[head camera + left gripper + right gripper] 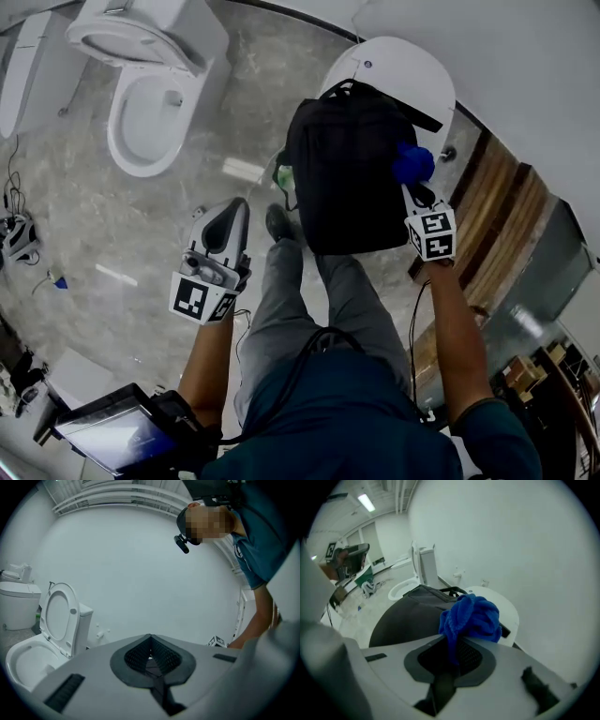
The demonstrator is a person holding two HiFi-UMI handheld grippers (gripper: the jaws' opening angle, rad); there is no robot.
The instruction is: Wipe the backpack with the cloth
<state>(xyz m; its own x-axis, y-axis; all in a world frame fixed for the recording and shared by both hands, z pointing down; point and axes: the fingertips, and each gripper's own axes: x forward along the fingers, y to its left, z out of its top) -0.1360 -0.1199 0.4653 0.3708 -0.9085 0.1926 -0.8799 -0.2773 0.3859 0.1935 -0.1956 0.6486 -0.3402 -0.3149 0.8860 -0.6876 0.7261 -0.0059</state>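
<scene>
In a white-walled bathroom with a grey marbled floor (94, 216) and an open toilet (150, 103), the backpack (347, 178) lies on a round white surface (412, 70), the fingers of the right gripper (414, 186) pinching the cloth (412, 164) at its side and those of the left gripper (234, 208) pressed together.

Two toilets stand on the floor: an open toilet (150, 94) at eleven o'clock in the head view and a second toilet (21, 70) at ten o'clock, by the edge. One black backpack (347, 178) lies on one round white table (412, 66) at one o'clock. There is one blue cloth (412, 162). There are two grippers: the left gripper (232, 208) at nine o'clock and the right gripper (415, 187) at two o'clock. One screen (108, 433) shows at seven o'clock.
</scene>
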